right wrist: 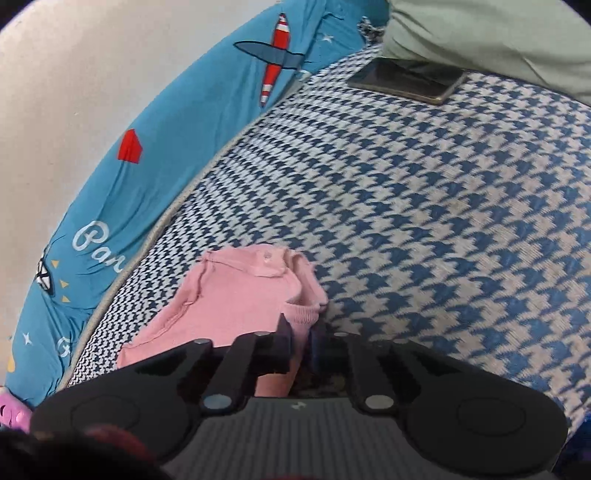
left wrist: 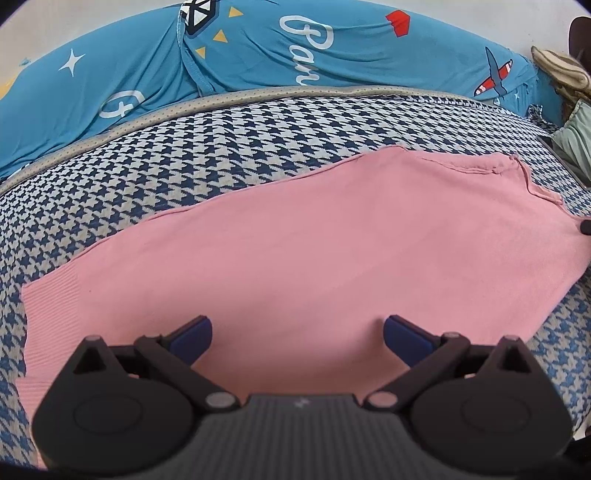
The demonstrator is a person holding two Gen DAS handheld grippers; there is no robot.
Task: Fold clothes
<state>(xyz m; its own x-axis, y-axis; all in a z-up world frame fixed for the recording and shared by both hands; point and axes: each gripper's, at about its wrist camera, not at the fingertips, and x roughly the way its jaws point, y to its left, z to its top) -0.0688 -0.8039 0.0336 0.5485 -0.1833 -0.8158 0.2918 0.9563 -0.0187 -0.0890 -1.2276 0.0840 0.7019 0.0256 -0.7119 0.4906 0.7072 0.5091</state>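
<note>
A pink knit garment [left wrist: 314,251] lies spread flat on the blue-and-white houndstooth cover [left wrist: 221,147], its ribbed hem at the left. My left gripper [left wrist: 297,338] hovers over the garment's near edge, jaws wide apart, nothing between the blue pads. In the right wrist view the same pink garment [right wrist: 229,295] is bunched and lifted at one end. My right gripper [right wrist: 301,341] has its jaws nearly together, pinching a fold of the pink fabric. A dark fingertip of the right gripper [left wrist: 586,226] shows at the right edge of the left wrist view.
A blue printed sheet [left wrist: 258,62] with planes and lettering runs along the far edge by a pale wall. A dark phone [right wrist: 406,83] lies on the cover beside a pale green cloth [right wrist: 498,33]. A beige striped item [left wrist: 561,70] sits at far right.
</note>
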